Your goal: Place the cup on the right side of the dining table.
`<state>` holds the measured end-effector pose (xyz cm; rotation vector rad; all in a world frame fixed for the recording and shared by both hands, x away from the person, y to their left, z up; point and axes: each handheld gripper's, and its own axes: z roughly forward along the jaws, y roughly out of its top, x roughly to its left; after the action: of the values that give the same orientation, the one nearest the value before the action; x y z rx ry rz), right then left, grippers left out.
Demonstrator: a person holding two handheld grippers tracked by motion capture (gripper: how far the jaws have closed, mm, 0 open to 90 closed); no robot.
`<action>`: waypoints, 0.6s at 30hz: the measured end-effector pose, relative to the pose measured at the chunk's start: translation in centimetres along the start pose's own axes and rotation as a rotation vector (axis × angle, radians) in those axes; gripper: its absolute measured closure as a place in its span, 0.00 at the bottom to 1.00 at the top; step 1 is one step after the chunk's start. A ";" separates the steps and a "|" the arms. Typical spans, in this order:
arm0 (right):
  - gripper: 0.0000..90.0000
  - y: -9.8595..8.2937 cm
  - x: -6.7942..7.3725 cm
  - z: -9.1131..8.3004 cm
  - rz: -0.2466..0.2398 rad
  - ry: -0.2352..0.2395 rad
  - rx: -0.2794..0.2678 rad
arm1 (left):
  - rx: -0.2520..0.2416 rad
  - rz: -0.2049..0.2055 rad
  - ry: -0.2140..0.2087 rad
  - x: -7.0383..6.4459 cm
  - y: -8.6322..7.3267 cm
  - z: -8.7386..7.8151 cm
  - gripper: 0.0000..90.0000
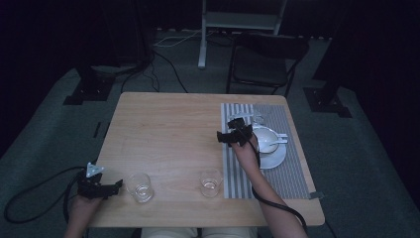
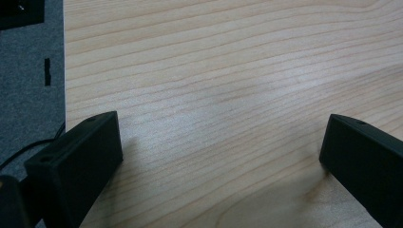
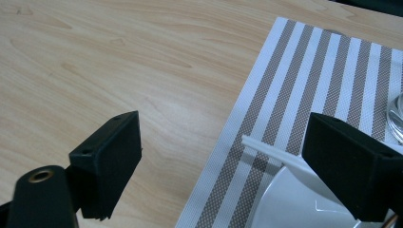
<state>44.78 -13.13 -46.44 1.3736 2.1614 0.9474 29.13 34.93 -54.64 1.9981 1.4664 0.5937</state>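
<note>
Left gripper near-left corner, low over bare table, jaws wide apart, nothing between them. Glass just right of it; second glass further right at the striped placemat edge. Farther: right gripper at placemat's left edge, jaws spread, empty, beside the white bowl with spoon on its saucer.

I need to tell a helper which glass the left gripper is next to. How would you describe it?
On the wooden table, look along the near edge. Two clear glasses stand there; it is the left glass, on bare wood right beside the left gripper, while the other glass stands next to the striped placemat.
</note>
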 end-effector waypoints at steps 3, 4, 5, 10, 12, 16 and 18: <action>0.14 -0.4 0.1 -0.2 -0.008 -0.005 -0.001 | -0.001 0.000 0.000 0.0 0.0 0.0 0.01; 0.14 -0.5 0.2 -0.3 -0.011 -0.009 -0.001 | 0.000 0.001 0.000 0.0 0.0 0.0 0.01; 0.14 -0.7 0.2 -0.3 -0.013 -0.008 -0.002 | 0.000 0.000 0.000 0.0 0.0 0.0 0.01; 0.14 -1.6 0.4 -0.8 -0.017 0.011 -0.015 | 0.000 0.001 0.000 0.0 0.0 0.0 0.01; 0.14 -2.0 0.5 -1.0 -0.019 0.016 -0.018 | 0.000 0.001 0.000 0.0 0.0 0.0 0.01; 0.14 -3.0 0.7 -1.4 -0.027 0.011 -0.018 | 0.000 0.000 0.000 0.0 0.0 0.0 0.01; 0.14 -3.6 0.7 -1.7 -0.024 0.014 -0.029 | 0.000 0.000 0.000 0.0 0.0 0.0 0.01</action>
<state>41.06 -14.07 -47.88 1.3288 2.1605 0.9784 29.13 34.94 -54.64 1.9984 1.4661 0.5940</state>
